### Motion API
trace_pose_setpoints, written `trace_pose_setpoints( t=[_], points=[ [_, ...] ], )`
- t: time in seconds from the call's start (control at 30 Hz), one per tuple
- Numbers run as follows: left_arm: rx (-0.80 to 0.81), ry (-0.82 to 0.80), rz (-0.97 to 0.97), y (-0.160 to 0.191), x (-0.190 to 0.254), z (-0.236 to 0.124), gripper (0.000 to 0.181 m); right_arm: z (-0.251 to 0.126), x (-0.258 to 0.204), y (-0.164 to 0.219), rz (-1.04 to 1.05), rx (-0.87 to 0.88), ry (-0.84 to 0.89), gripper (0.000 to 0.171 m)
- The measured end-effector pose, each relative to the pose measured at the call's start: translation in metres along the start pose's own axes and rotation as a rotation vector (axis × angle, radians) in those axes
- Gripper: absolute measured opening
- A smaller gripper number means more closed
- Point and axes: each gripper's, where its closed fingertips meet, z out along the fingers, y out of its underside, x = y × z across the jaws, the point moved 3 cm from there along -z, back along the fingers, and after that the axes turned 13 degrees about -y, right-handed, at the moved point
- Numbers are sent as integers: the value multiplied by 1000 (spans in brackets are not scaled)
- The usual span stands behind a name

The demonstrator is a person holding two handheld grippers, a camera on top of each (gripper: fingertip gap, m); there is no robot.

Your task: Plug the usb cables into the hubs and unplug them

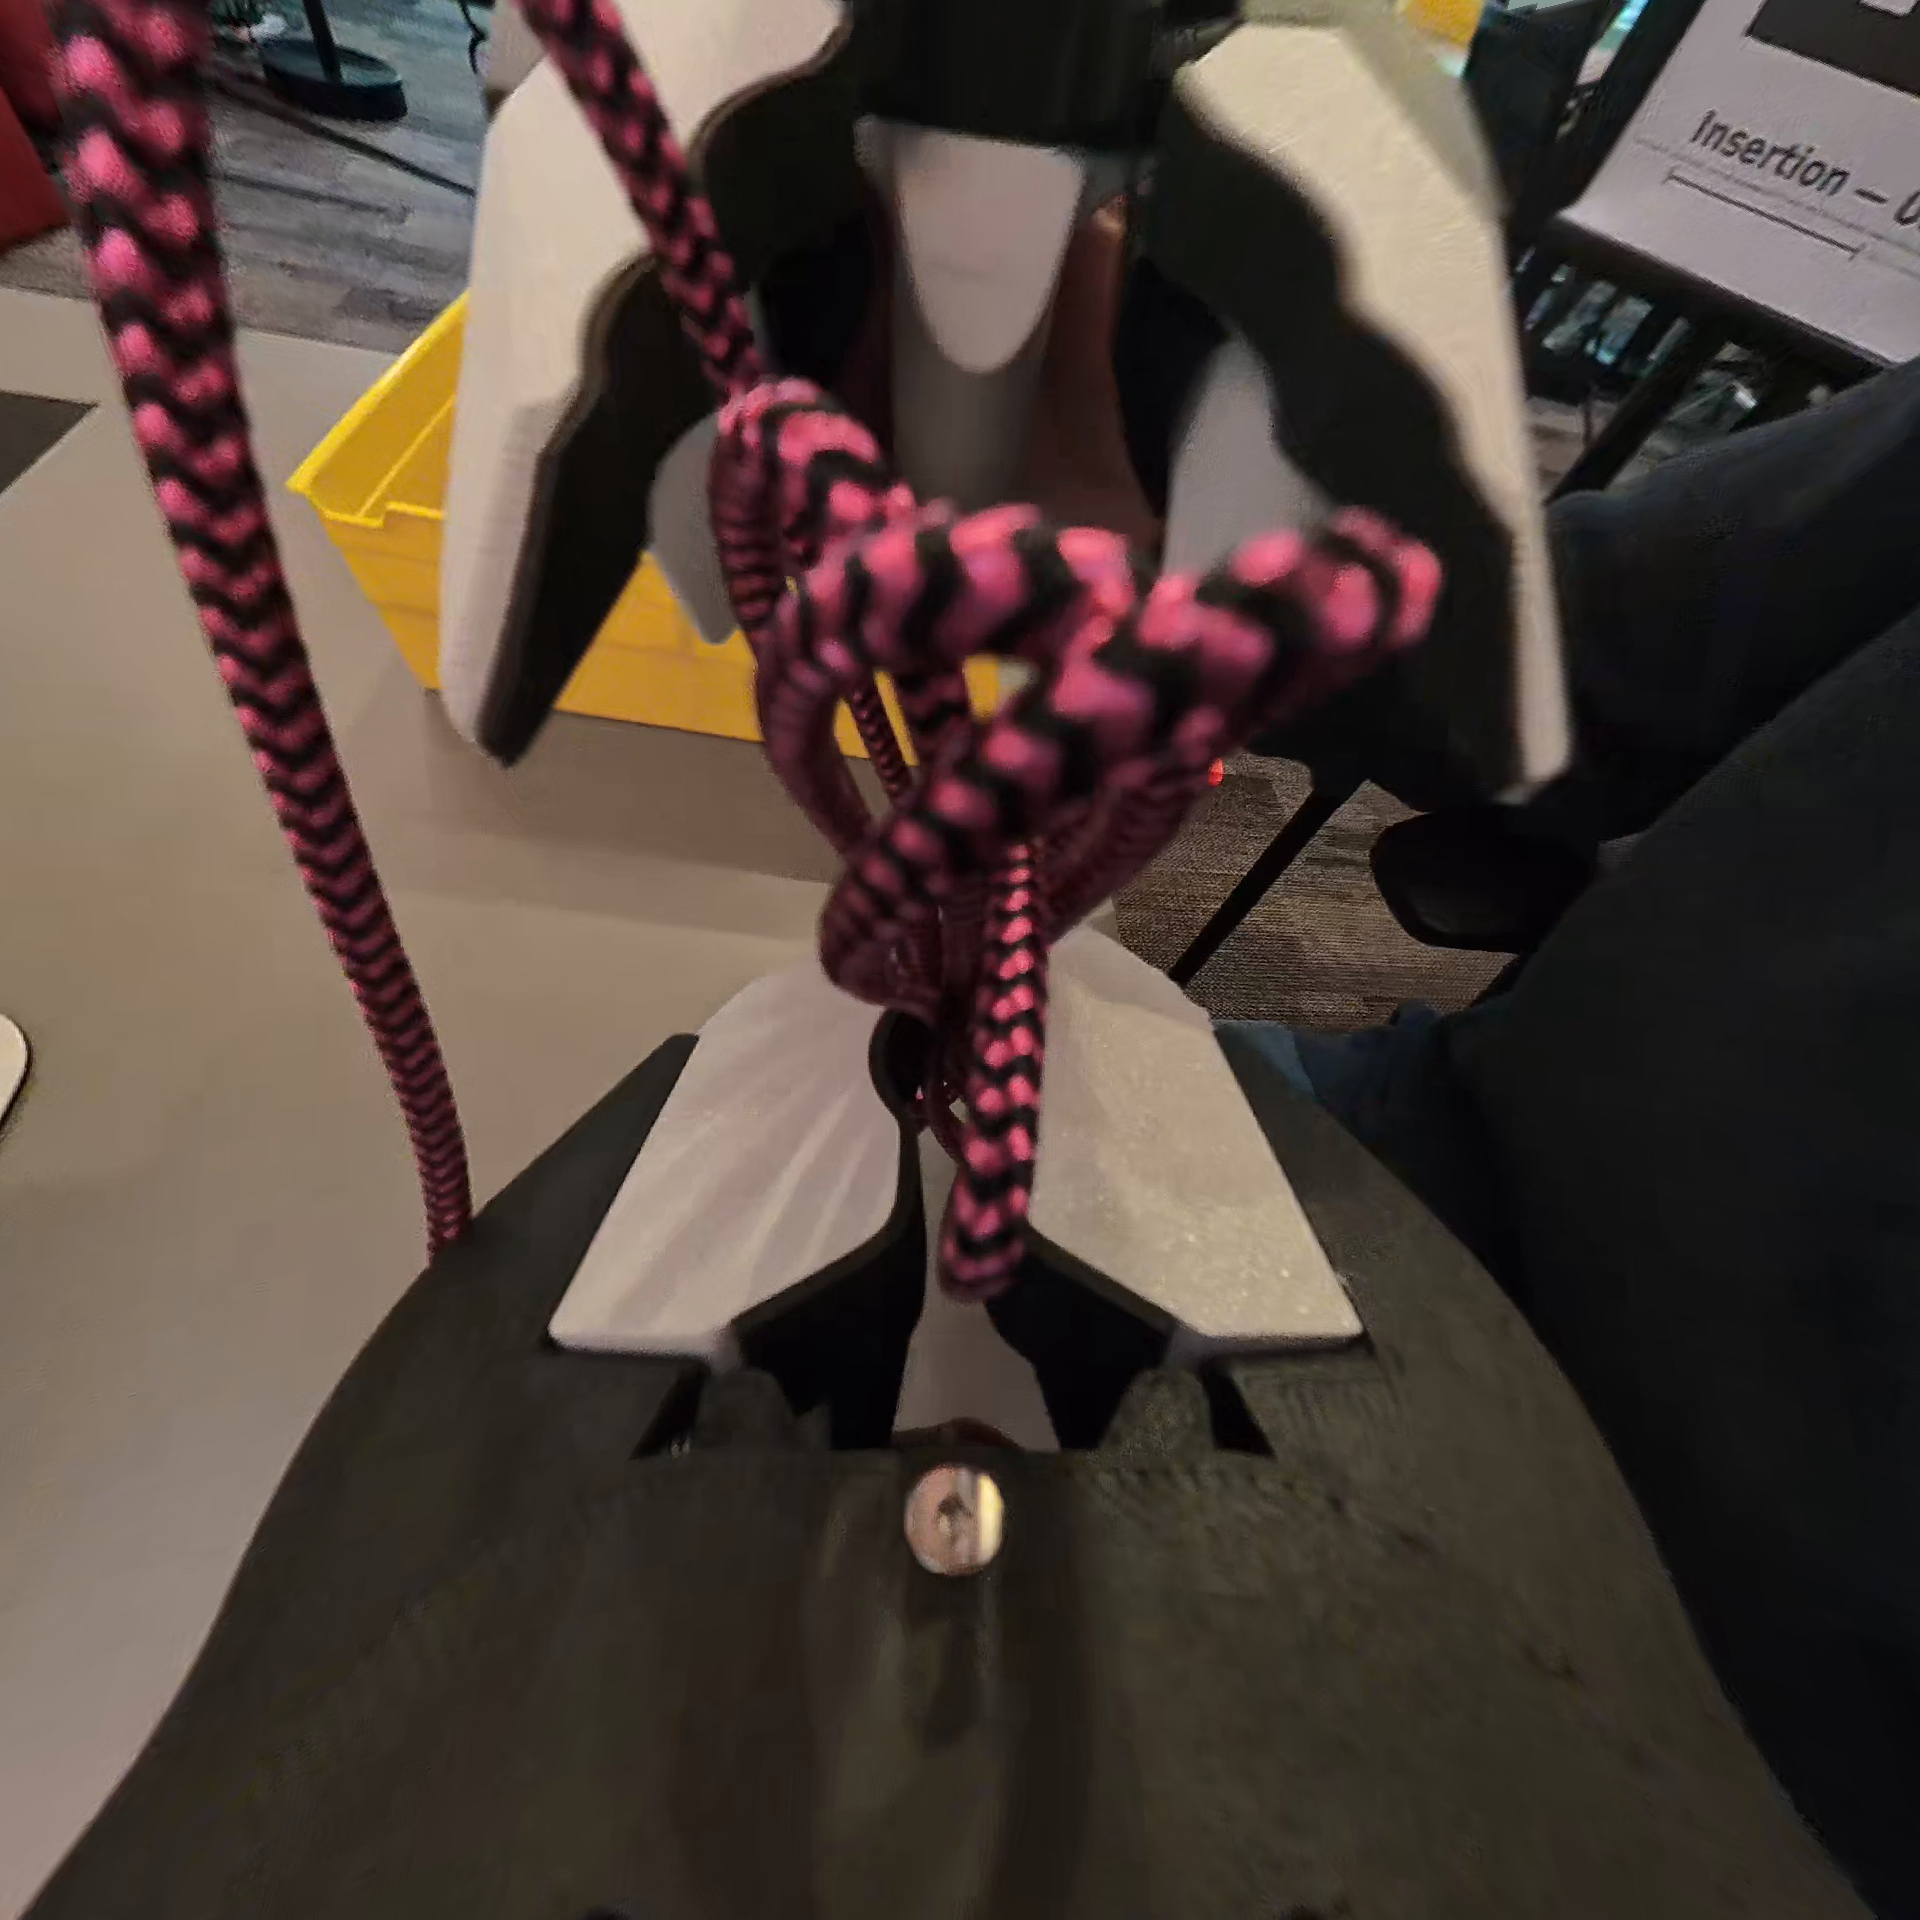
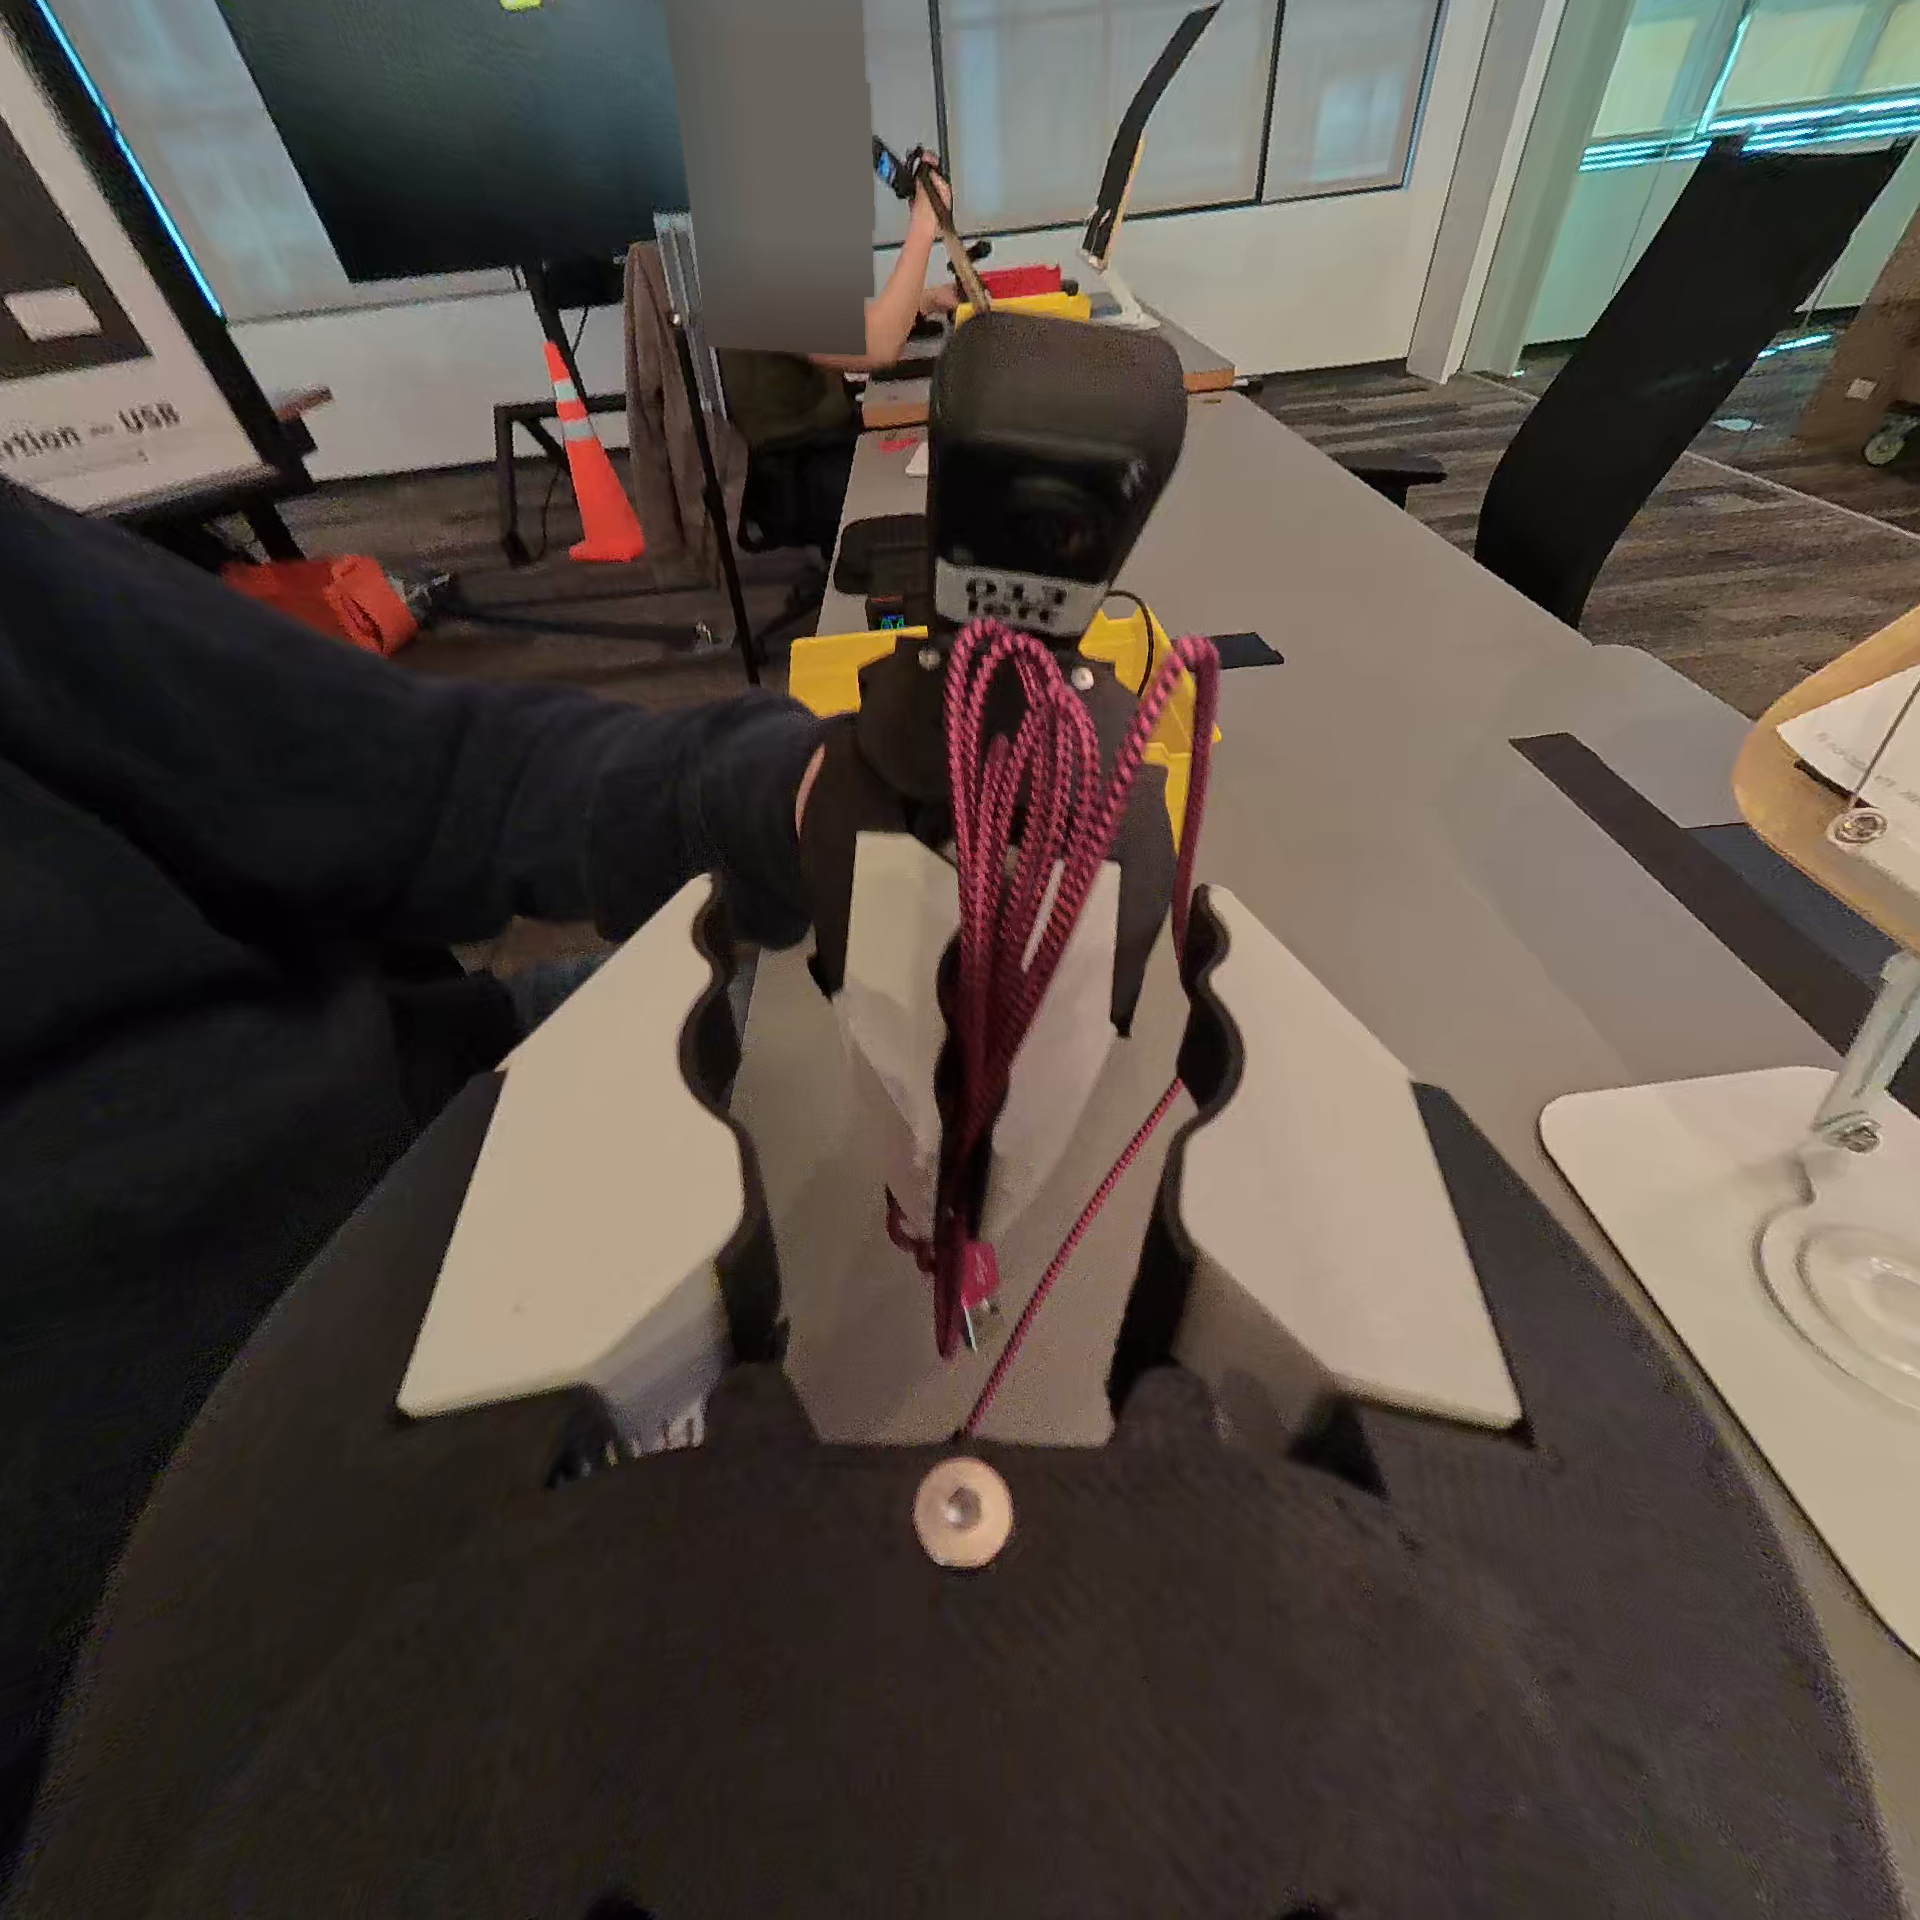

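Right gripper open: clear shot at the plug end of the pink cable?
Probably yes. The right gripper is open, and the plug dangles between its fingers from the cable bundle pinched by the left gripper. Nothing blocks it.

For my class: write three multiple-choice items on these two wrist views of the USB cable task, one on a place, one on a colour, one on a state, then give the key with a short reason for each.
1. Where does the yellow bin sit?
A. on the grey table behind the grippers
B. on the floor by the cone
C. on the round wooden tabletop

2. What colours is the braided cable?
A. white and blue
B. pink and black
C. plain yellow

3. What state is the left gripper in?
A. wide open, empty
B. shut on the cable
C. out of view

Key:
1 A, the bin rests on the grey table beyond the fingers.
2 B, the braid shows pink and black in both views.
3 B, its white fingers pinch the cable bundle, while the right gripper stands open.
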Motion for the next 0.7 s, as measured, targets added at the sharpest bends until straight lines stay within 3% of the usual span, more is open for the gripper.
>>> trace_pose_setpoints(
  t=[0.1,0.17,0.2,0.37,0.43,0.63,0.7],
  points=[
    [-6,17,52,-3,8,-2,6,-17,2,-2,-17,54,13,98],
    [-18,42,85,-5,14,-3,6,-24,14,-7,-58,125,80,126],
    [-29,59,99,-5,17,-2,6,-20,14,-4,-75,113,60,128],
    [-131,127,145,2,31,8,6,14,-4,3,-100,16,-146,106],
    [-158,151,165,5,36,11,6,23,-12,8,-138,-34,-211,84],
    [-154,213,191,2,46,6,6,23,-15,9,-316,-10,-154,70],
    [-145,214,173,0,44,5,5,18,-18,7,-327,26,-160,55]
  ],
)
